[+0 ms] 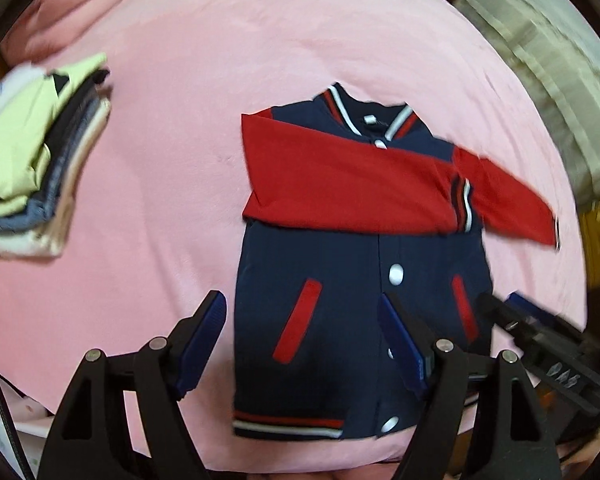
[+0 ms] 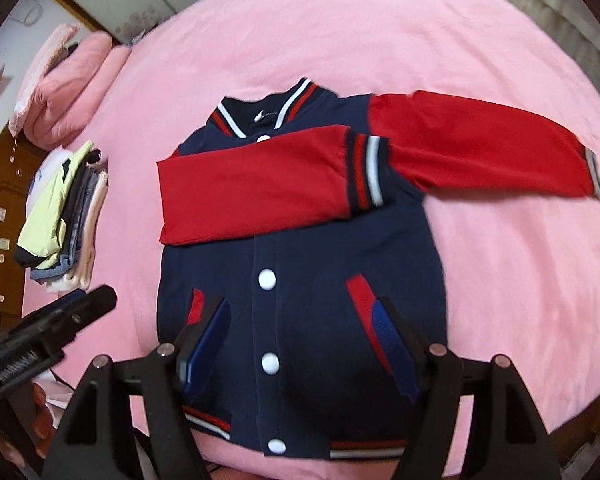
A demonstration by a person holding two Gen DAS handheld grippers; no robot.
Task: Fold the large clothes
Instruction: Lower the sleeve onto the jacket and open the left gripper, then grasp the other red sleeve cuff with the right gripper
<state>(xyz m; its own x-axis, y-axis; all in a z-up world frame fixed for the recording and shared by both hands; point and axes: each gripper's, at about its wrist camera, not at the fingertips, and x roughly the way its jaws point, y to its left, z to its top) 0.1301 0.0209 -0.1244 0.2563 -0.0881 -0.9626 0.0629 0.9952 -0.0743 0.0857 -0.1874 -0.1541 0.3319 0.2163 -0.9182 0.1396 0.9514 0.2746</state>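
Observation:
A navy varsity jacket (image 1: 340, 280) with red sleeves lies flat, front up, on the pink bed; it also shows in the right wrist view (image 2: 300, 260). One red sleeve (image 2: 256, 188) is folded across the chest. The other red sleeve (image 2: 480, 144) stretches out to the right. My left gripper (image 1: 302, 308) is open and empty, above the jacket's lower left part. My right gripper (image 2: 304, 314) is open and empty, above the jacket's lower front; it also shows at the right in the left wrist view (image 1: 504, 304).
A stack of folded clothes (image 1: 32, 168) lies on the bed to the left, also in the right wrist view (image 2: 64, 216). Pink pillows (image 2: 72, 84) lie at the far left. The pink bedspread (image 2: 380, 40) stretches beyond the jacket. A wooden headboard (image 2: 0, 200) stands at the left.

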